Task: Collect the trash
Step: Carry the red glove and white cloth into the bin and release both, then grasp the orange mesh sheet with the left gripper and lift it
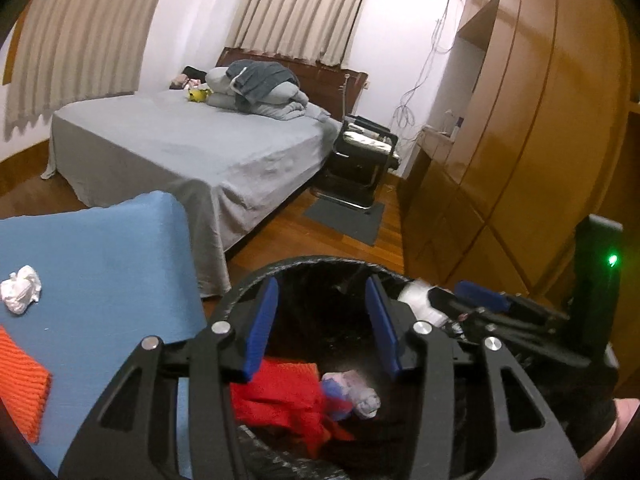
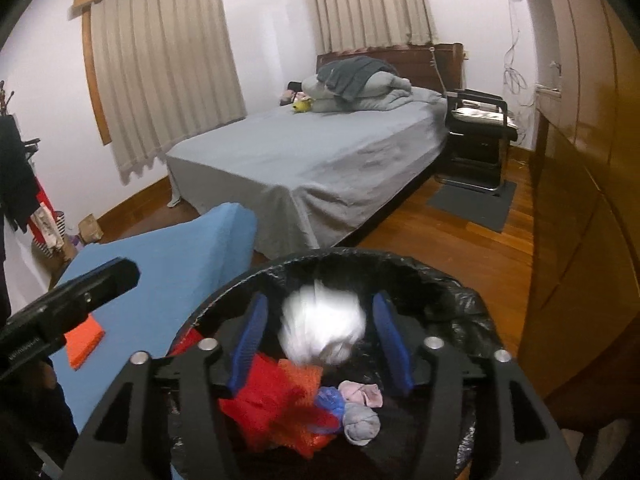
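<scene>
Both grippers are over the mouth of the black-lined trash bin (image 2: 452, 280), which stands on the wood floor (image 2: 460, 240) beside the blue-covered table (image 1: 100, 248). Left gripper (image 1: 322, 330): its 2 blue-padded fingers (image 1: 262, 326) stand partly apart with nothing between them; only the bin's dark inside and its contents show in the gap. Right gripper (image 2: 322, 340): fingers (image 2: 390, 344) also partly apart, with a blurred white paper wad (image 2: 324, 326) in the gap, clear of both pads as far as the blur allows; cannot tell whether it touches either one. In the left wrist view the right gripper (image 1: 452, 300) shows at the bin's right rim with the same white wad (image 1: 418, 302) at its tips. Inside the bin: red mesh netting (image 2: 276, 404), a blue scrap (image 2: 330, 398), a pinkish crumple (image 2: 362, 394) and a grey crumple (image 2: 360, 422). On the table: 1 crumpled white tissue (image 1: 21, 289) near the left edge, and an orange knitted cloth (image 1: 20, 384) just below it, well apart from the bin. Background: bed with a grey sheet (image 2: 312, 160), piled bedding (image 2: 360, 84), a black chair (image 2: 476, 140), curtains (image 2: 160, 72), wooden wardrobe (image 1: 520, 120).
</scene>
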`<state>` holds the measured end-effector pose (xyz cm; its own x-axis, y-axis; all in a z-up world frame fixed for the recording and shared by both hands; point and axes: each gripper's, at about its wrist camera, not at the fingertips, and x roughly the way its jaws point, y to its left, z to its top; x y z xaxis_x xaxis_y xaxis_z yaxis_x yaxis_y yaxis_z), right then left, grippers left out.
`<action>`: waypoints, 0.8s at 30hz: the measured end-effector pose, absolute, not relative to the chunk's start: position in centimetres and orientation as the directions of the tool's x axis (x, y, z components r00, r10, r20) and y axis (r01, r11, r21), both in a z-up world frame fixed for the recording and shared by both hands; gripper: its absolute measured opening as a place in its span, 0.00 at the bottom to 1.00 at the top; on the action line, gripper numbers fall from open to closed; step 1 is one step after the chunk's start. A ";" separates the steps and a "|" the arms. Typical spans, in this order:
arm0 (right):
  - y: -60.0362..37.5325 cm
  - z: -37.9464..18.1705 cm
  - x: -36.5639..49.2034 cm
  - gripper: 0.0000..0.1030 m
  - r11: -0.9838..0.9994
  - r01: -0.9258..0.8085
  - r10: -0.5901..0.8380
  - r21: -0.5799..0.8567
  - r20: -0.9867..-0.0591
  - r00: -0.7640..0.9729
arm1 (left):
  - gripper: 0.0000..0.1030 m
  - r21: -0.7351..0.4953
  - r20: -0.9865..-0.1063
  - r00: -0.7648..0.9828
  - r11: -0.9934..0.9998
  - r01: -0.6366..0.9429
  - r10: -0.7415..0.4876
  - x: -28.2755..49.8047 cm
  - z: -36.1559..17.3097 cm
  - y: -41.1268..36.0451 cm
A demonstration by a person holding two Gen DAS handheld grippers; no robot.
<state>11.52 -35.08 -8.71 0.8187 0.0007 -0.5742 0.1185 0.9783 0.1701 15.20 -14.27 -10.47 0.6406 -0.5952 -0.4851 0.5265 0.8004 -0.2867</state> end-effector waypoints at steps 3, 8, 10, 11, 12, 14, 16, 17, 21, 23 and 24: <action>-34.9 -8.5 11.6 0.80 0.978 0.125 -0.008 0.169 -0.563 0.827 | 0.55 -0.256 -0.493 0.673 0.832 0.493 -0.551 14.8 -10.5 -12.7; -32.8 -8.5 12.2 0.90 0.980 0.081 0.034 0.179 -0.559 0.829 | 0.67 -0.216 -0.513 0.730 0.891 0.399 -0.451 14.4 -10.9 -8.3; -31.6 -8.6 12.4 0.90 0.982 0.049 0.062 0.182 -0.558 0.828 | 0.70 -0.191 -0.521 0.756 0.917 0.350 -0.397 14.0 -11.1 -6.1; -30.7 -8.6 12.4 0.91 0.983 0.027 0.081 0.183 -0.556 0.827 | 0.71 -0.181 -0.525 0.766 0.928 0.326 -0.371 14.0 -11.1 -5.0; -29.8 -8.6 12.7 0.91 0.983 0.004 0.101 0.185 -0.556 0.825 | 0.72 -0.173 -0.529 0.773 0.936 0.306 -0.350 13.9 -11.1 -4.1; -28.2 -8.7 13.0 0.91 0.982 -0.036 0.136 0.186 -0.555 0.821 | 0.73 -0.150 -0.541 0.789 0.957 0.250 -0.291 14.0 -11.2 -1.7; -26.1 -8.7 13.5 0.91 0.978 -0.085 0.179 0.192 -0.553 0.814 | 0.73 -0.137 -0.553 0.798 0.971 0.195 -0.239 14.1 -11.4 0.6; -25.2 -8.7 13.7 0.91 0.976 -0.104 0.194 0.191 -0.551 0.812 | 0.73 -0.136 -0.559 0.800 0.976 0.169 -0.216 14.1 -11.5 1.7; -21.0 -8.6 14.7 0.91 0.964 -0.193 0.263 0.183 -0.546 0.795 | 0.74 -0.116 -0.582 0.804 0.991 0.071 -0.126 14.0 -12.2 5.9; -19.5 -8.8 15.2 0.91 0.957 -0.225 0.288 0.182 -0.544 0.788 | 0.74 -0.111 -0.595 0.798 0.993 0.029 -0.090 14.1 -12.7 7.6; -18.8 -8.8 15.5 0.91 0.954 -0.238 0.298 0.180 -0.546 0.783 | 0.74 -0.107 -0.601 0.796 0.994 0.012 -0.075 14.1 -13.0 8.4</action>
<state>15.53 -18.77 -8.84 0.7832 0.2983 -0.5455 -0.2379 0.9544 0.1803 14.09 8.42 -13.02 0.7955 -0.0748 -0.6013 0.0125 0.9942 -0.1071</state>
